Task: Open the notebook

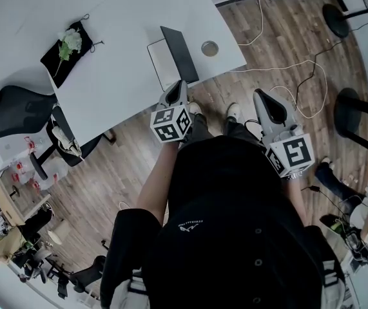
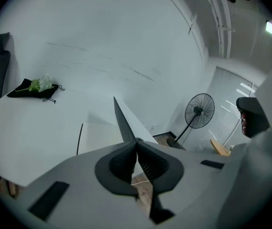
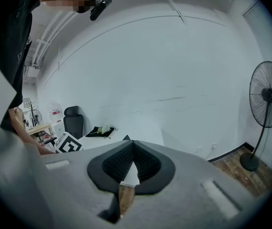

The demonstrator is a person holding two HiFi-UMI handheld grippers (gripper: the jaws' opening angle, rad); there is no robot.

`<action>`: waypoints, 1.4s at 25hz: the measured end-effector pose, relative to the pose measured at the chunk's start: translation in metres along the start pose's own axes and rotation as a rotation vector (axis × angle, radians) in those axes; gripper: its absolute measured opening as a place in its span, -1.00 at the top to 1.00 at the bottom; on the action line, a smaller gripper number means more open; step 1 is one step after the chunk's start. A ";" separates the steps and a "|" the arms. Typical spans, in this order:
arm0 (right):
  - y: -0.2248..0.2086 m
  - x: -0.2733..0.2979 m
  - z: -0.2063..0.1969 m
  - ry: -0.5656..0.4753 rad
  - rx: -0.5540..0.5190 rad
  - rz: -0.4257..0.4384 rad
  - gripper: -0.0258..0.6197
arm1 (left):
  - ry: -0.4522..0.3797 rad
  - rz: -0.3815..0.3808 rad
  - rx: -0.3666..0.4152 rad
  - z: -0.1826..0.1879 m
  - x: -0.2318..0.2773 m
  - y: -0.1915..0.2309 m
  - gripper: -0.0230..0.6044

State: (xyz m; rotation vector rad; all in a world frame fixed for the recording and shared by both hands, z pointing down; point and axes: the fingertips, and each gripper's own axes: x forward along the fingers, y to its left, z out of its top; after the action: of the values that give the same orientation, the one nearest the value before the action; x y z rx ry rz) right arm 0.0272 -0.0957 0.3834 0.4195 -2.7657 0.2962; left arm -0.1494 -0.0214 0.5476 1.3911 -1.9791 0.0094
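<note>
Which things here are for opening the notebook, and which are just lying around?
For the job:
notebook, its cover pinched by the left hand-held gripper.

Just lying about:
flower on a black cloth, round metal disc, chair, fan, floor cables.

An office is indicated. A long white worktop is set on a wood-plank floor, and a black swivel chair is placed at its end. A further wooden desk is seen beyond. Cables are trailed across the floor. A pedestal fan is stood near bare white walls, and window blinds are fitted.
</note>
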 end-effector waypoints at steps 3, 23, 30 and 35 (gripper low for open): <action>-0.002 0.002 0.000 0.000 0.002 -0.001 0.92 | 0.001 -0.023 0.007 0.001 0.003 -0.005 0.89; -0.010 -0.006 -0.001 0.001 0.019 -0.062 0.92 | 0.028 -0.152 0.074 0.005 0.021 -0.043 0.89; -0.012 -0.010 -0.004 0.002 0.027 -0.086 0.92 | 0.039 -0.175 0.089 0.005 0.027 -0.048 0.89; -0.014 -0.014 -0.006 0.005 0.036 -0.111 0.92 | 0.052 -0.198 0.105 0.004 0.033 -0.056 0.89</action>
State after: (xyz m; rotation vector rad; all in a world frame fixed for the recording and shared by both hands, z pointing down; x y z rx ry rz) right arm 0.0457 -0.1037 0.3862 0.5776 -2.7233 0.3203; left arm -0.1112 -0.0734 0.5417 1.6329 -1.8139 0.0593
